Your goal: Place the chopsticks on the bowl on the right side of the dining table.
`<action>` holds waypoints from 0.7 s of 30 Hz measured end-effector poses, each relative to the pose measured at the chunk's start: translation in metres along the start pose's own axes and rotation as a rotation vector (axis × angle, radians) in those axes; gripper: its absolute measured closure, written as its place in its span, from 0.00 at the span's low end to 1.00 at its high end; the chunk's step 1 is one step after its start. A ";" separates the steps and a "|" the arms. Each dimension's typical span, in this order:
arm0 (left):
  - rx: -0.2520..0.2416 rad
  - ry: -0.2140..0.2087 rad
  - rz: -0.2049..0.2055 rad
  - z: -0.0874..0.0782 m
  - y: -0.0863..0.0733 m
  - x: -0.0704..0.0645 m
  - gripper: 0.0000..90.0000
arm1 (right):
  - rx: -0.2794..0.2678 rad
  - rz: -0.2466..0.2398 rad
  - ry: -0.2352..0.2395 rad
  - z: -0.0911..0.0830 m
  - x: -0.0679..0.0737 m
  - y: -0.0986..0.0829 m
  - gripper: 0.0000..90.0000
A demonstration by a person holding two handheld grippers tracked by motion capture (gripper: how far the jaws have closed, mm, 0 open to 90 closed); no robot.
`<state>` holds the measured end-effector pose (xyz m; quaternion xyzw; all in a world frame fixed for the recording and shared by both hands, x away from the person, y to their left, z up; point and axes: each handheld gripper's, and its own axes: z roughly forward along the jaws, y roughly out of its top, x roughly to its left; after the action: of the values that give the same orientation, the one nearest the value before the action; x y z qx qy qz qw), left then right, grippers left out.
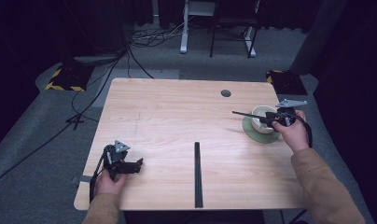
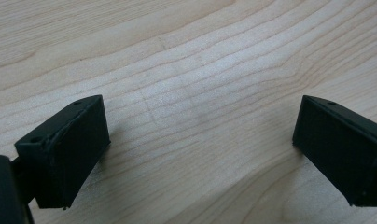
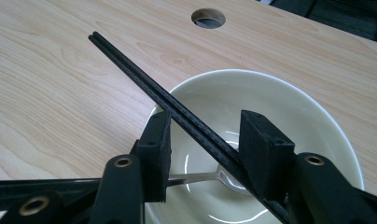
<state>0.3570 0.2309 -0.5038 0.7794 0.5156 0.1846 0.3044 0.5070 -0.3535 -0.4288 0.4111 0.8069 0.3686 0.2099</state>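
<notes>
Hovering right tool over bowl, jaws apart, chopsticks between | left tool wide open, empty

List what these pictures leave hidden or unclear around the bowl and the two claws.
- Spoon in the bowl: right gripper view, handle hidden behind the right claw; its bowl end partly behind the chopsticks.
- Chopsticks' near end: same view, cut off by the bottom edge.
- Saucer: high view, partly covered by the bowl and the hand.
- Left claw: left gripper view, right jaw cropped by the frame edge.
</notes>
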 end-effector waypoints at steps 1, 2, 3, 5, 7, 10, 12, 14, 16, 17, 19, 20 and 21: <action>0.003 0.000 0.001 0.000 0.000 0.000 0.04 | 0.003 -0.010 0.002 0.000 0.000 0.000 0.62; 0.000 0.000 0.000 0.000 0.000 0.000 0.04 | 0.005 -0.013 0.004 -0.001 0.000 0.000 0.62; 0.000 0.000 0.000 0.000 0.000 0.000 0.04 | 0.004 -0.007 0.007 -0.001 0.001 -0.001 0.62; 0.000 0.000 0.000 0.000 0.000 0.000 0.04 | 0.006 -0.008 0.008 -0.002 0.002 -0.001 0.62; 0.000 0.000 0.000 0.000 0.000 0.000 0.04 | 0.010 -0.015 0.017 -0.004 0.003 -0.002 0.62; 0.002 -0.001 0.001 0.000 0.000 0.000 0.04 | 0.006 -0.011 0.022 -0.007 0.004 -0.002 0.62; 0.003 0.001 0.001 0.000 0.000 0.000 0.04 | -0.010 -0.012 0.012 -0.013 0.003 -0.003 0.61; 0.004 0.000 0.001 0.000 0.000 0.000 0.04 | -0.037 -0.011 0.001 -0.020 0.002 -0.004 0.60; 0.001 0.000 0.000 0.000 0.000 0.000 0.04 | -0.055 -0.009 -0.019 -0.032 -0.002 -0.007 0.59; 0.001 0.000 0.000 0.000 0.000 0.000 0.04 | -0.059 -0.003 -0.023 -0.036 -0.003 -0.008 0.59; 0.003 0.000 0.001 0.000 0.000 0.000 0.04 | -0.064 0.007 -0.038 -0.043 -0.007 -0.012 0.58; 0.004 0.001 0.001 0.000 0.000 0.000 0.04 | -0.065 0.014 -0.048 -0.046 -0.009 -0.014 0.58; 0.000 0.000 0.000 0.000 0.000 0.000 0.04 | -0.060 0.016 -0.062 -0.051 -0.013 -0.019 0.57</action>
<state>0.3570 0.2309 -0.5038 0.7795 0.5155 0.1845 0.3044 0.4724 -0.3932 -0.4098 0.4220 0.7854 0.3814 0.2440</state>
